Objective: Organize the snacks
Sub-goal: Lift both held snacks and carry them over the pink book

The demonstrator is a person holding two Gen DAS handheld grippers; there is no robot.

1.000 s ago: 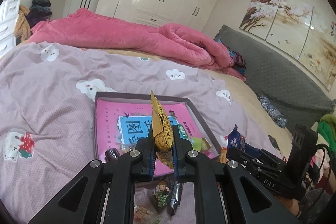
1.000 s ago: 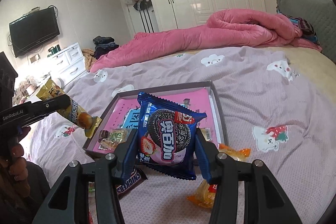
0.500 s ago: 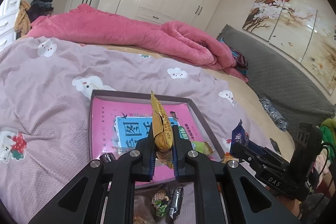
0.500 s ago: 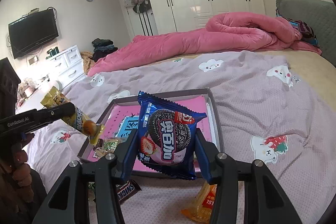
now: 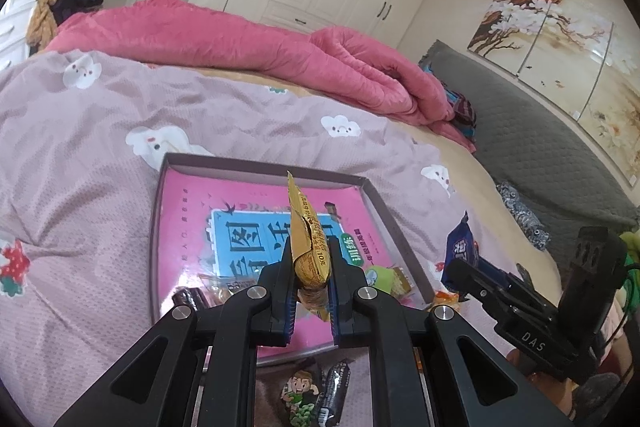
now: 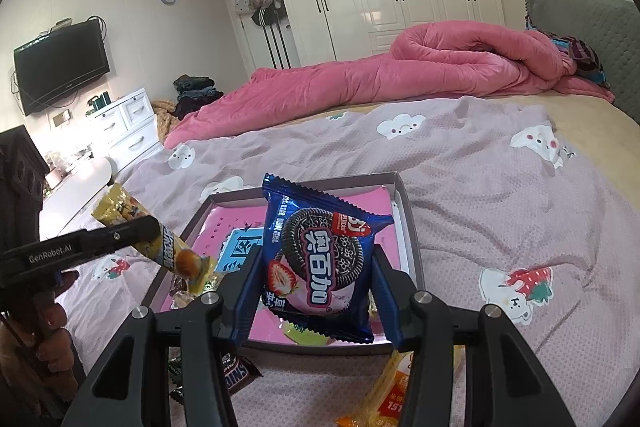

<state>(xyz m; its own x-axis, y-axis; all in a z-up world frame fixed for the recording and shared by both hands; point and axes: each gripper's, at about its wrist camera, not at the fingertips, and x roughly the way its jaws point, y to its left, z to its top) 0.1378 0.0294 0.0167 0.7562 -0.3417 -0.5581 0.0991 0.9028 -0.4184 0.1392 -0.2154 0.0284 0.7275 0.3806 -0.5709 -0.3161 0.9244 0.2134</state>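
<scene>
My left gripper (image 5: 311, 259) is shut on a gold snack packet (image 5: 306, 239) that stands on edge above the near part of the shallow grey box (image 5: 264, 165) with its pink printed floor. From the right wrist view the same gold packet (image 6: 160, 247) hangs tilted at the left in the left gripper (image 6: 132, 233). My right gripper (image 6: 316, 267) is shut on a blue cookie packet (image 6: 320, 259), held upright over the box (image 6: 404, 203). A few small wrapped sweets (image 5: 390, 277) lie in the box's near end.
Loose snacks lie on the lilac quilt before the box: a dark chocolate bar (image 6: 236, 375), an orange packet (image 6: 390, 393), a cartoon-print packet (image 5: 300, 399). A pink duvet (image 5: 248, 47) is heaped across the far bed. A grey headboard (image 5: 540, 143) is at right.
Both grippers have moved forward toward the box with their packets still held; the box looks larger and nearer in both views. The grips are unchanged.
</scene>
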